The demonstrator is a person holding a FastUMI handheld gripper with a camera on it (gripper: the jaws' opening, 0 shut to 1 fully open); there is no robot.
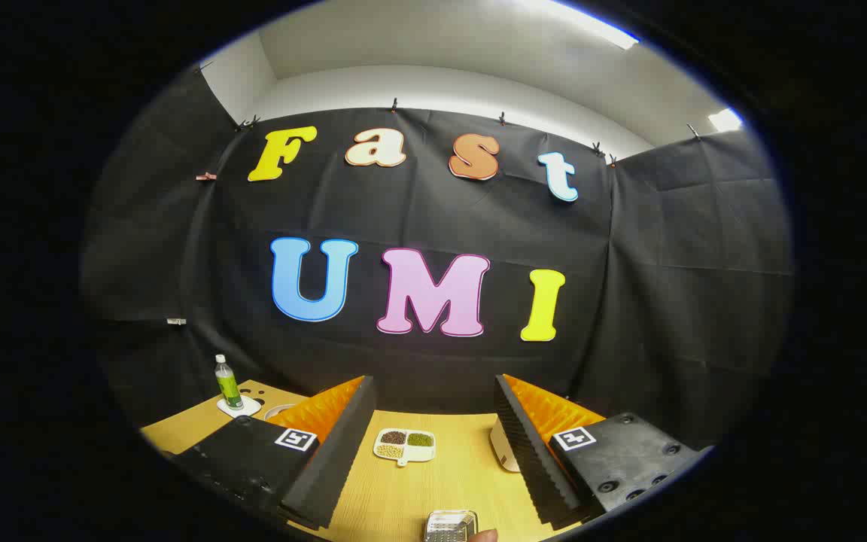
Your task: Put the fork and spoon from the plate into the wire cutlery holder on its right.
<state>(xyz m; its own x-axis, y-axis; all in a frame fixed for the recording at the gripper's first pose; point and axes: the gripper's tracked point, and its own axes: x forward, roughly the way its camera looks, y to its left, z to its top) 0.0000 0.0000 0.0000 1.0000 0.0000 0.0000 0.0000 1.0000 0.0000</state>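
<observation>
My gripper (433, 384) is open and held above the wooden table (448, 474), with nothing between its orange-backed fingers (332, 444). A shiny wire-mesh container (451, 525), apparently the cutlery holder, sits low between the fingers, close to me. A person's fingertip (485, 536) touches its right side. Beyond the left finger a sliver of white plate rim (277, 410) peeks out. The finger hides the rest of the plate and whatever lies on it.
A white divided dish (404, 446) with brown, green and pale grains lies on the table ahead between the fingers. A white object (503, 450) stands partly behind the right finger. A green-labelled bottle (228, 382) stands on a white coaster at the far left corner.
</observation>
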